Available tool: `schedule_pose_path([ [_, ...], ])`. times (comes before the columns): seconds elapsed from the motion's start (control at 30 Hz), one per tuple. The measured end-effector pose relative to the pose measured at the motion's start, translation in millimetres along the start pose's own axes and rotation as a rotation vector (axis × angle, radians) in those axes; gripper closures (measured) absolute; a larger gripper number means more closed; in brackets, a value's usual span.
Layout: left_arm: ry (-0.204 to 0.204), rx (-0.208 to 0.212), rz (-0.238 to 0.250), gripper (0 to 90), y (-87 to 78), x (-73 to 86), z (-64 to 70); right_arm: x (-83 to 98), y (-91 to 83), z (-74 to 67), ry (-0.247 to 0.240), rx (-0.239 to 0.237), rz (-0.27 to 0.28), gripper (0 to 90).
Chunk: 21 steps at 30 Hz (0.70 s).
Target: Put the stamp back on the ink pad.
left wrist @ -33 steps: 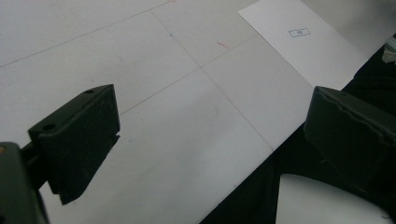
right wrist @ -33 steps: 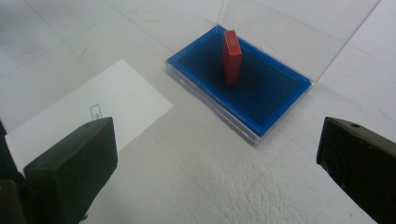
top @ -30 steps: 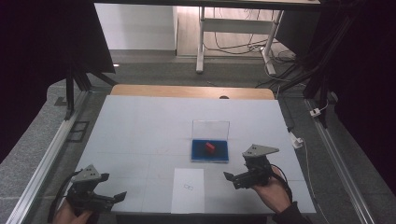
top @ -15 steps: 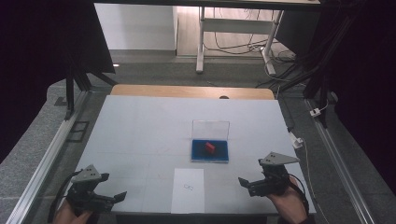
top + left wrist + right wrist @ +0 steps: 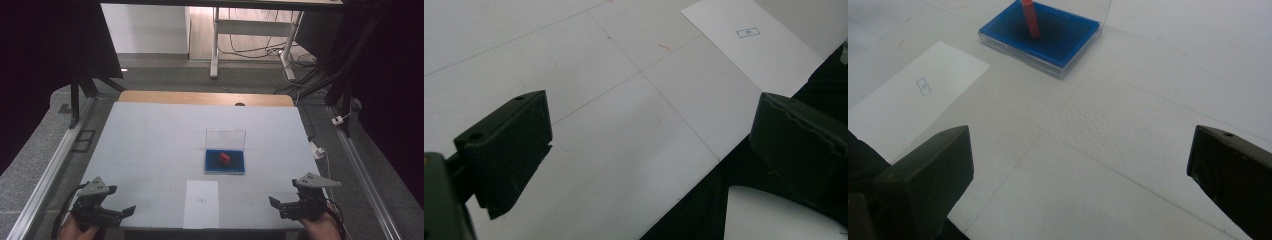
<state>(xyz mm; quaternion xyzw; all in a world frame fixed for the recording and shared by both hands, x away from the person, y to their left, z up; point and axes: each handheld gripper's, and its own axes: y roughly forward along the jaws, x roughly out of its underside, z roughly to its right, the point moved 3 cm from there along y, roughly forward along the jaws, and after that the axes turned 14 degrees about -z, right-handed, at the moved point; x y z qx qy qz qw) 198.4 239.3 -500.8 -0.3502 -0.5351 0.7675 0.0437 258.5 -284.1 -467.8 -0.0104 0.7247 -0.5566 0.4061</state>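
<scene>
A blue case (image 5: 224,162) with its clear lid (image 5: 225,138) standing upright lies at mid-table, and a small red block (image 5: 224,157) rests in it. A white paper sheet (image 5: 201,204) with a tiny printed mark lies at the front edge. My left gripper (image 5: 122,200) is open over the front left corner, left of the sheet. My right gripper (image 5: 284,193) is open at the front right, well short of the case. In the right gripper view the open gripper (image 5: 1080,155) faces the case (image 5: 1048,35), red block (image 5: 1030,17) and sheet (image 5: 913,100). The left gripper (image 5: 649,130) faces the sheet (image 5: 749,40).
The white table (image 5: 160,135) has a wooden strip (image 5: 205,97) along its far edge and metal rails (image 5: 55,165) on both sides. A white plug and cable (image 5: 318,151) lie off the right edge. Dark frames and a white stand (image 5: 250,30) rise behind.
My right gripper has drawn back from beside the case toward the front right edge of the table. The left gripper, case and paper have stayed put.
</scene>
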Motion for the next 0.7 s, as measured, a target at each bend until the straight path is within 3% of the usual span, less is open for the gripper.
schedule_pose_path([
  [0.23,0.002,-0.005,-0.002,3.7,0.1,0.3,0.4,13.4,-7.2,3.8,0.038,0.013,-0.003,0.0],
  [0.7,0.0,-0.007,0.001,3.7,0.0,-0.6,0.5,27.3,-11.5,3.1,0.058,0.03,-0.044,0.0],
])
